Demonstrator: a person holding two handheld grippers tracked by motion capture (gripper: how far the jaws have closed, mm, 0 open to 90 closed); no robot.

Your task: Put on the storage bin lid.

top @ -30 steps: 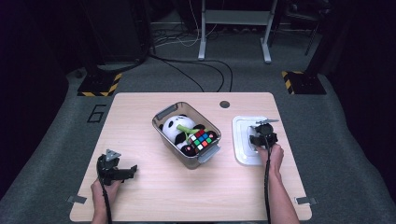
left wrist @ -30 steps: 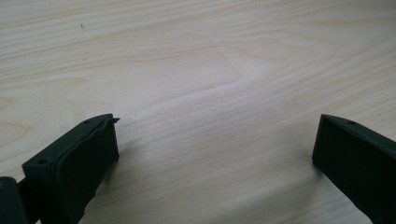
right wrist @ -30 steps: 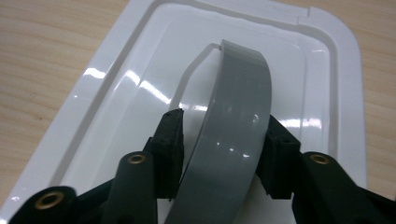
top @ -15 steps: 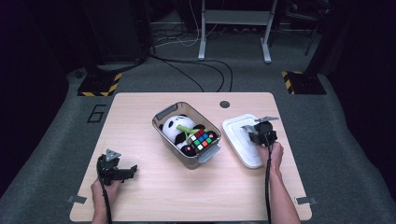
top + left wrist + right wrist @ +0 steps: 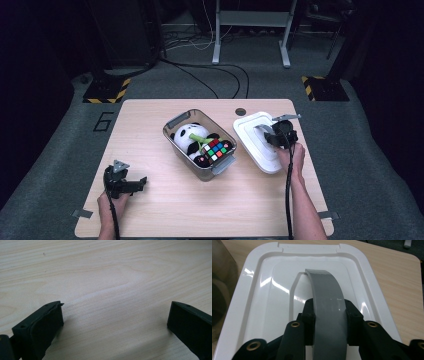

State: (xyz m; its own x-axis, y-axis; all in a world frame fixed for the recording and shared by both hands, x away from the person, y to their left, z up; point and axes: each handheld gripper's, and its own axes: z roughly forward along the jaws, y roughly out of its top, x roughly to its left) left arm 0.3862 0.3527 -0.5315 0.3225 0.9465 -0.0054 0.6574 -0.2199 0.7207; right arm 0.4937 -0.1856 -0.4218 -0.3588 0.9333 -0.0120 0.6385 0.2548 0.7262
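Note:
A white bin lid (image 5: 252, 136) with a grey strap handle (image 5: 324, 287) hangs tilted above the right side of the table. My right gripper (image 5: 274, 136) is shut on that handle; its jaws have just been closing, and in the right gripper view the pads (image 5: 310, 312) squeeze the strap from both sides. A clear plastic bin (image 5: 172, 127) stands mid-table, holding a panda plush (image 5: 184, 137) and a colourful puzzle cube (image 5: 217, 149). At the near left, my left gripper (image 5: 140, 182) rests open over bare wood, nothing between its jaws (image 5: 115, 322).
The wooden table (image 5: 150, 215) has free room along the front and left. A small round grommet (image 5: 241, 111) sits near the far edge. Cables and a metal stand leg (image 5: 285, 55) lie on the floor beyond the table.
The right gripper rose with the lid, which left the table and now hangs tilted nearer the bin. The left gripper stayed put.

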